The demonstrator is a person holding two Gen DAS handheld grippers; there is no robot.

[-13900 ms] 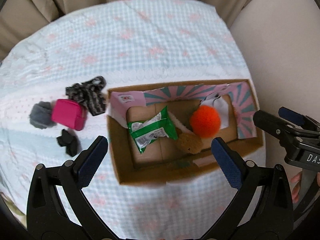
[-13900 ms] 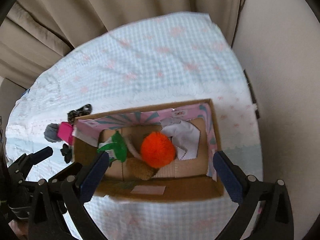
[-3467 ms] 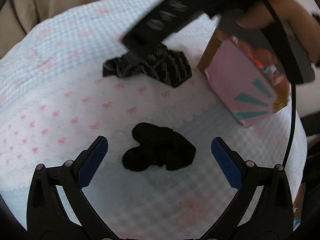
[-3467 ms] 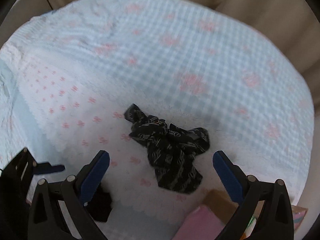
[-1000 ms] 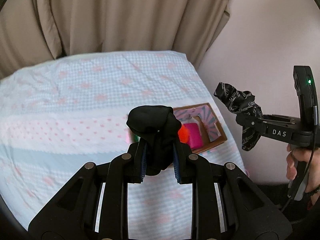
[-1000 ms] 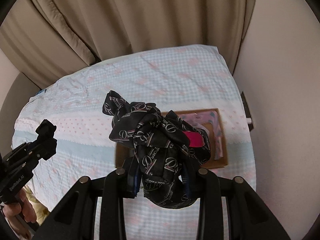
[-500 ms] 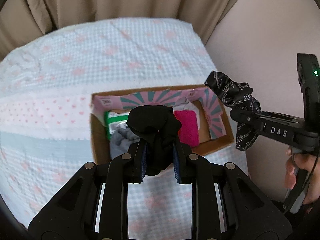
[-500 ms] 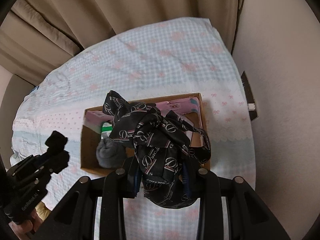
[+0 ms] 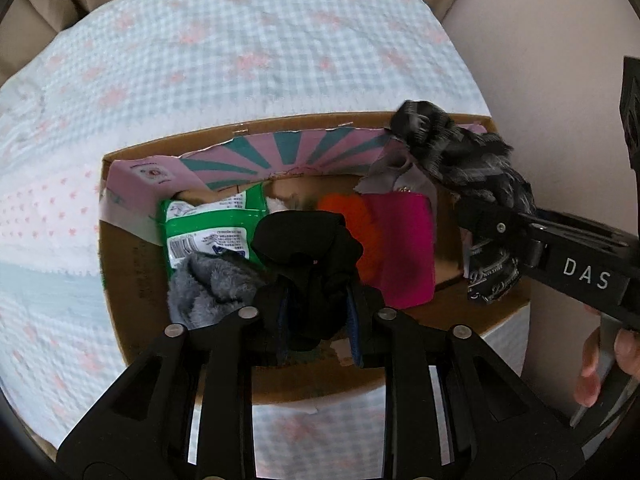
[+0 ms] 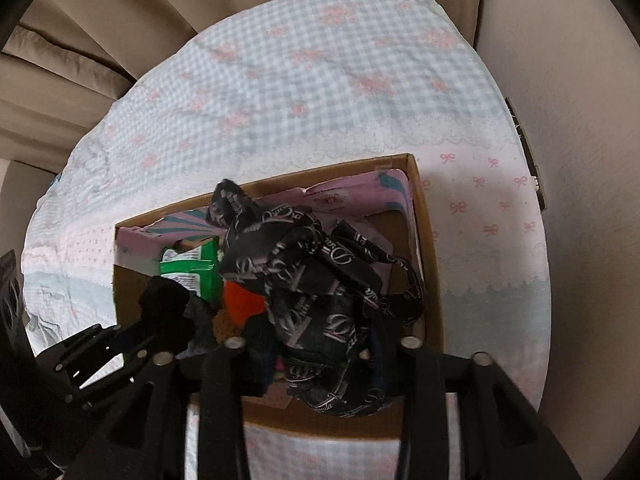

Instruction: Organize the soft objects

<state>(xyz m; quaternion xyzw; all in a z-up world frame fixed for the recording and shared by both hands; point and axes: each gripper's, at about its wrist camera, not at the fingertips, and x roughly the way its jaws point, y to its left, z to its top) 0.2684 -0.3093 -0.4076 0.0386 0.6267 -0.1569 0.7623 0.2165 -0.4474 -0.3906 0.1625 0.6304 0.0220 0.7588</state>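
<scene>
Over the cardboard box [image 9: 120, 288], the right gripper [image 10: 320, 356], marked "DAS", clamps a black patterned scrunchie [image 10: 312, 280] printed with script lettering I cannot read. The left gripper [image 9: 316, 316] pinches a plain black scrunchie [image 9: 308, 248] above a grey fuzzy item [image 9: 208, 288], green packet [image 9: 208, 228], orange pom-pom [image 9: 344, 216] and pink pouch [image 9: 404, 248].

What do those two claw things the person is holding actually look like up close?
Both are matte black plastic. The left claw has two thick struts joined by silver pivot bolts, with blue pads lining its fingers. The right claw is built the same; seen from the side its body carries white letters "DAS". A bare hand grips its handle. No cables show.
</scene>
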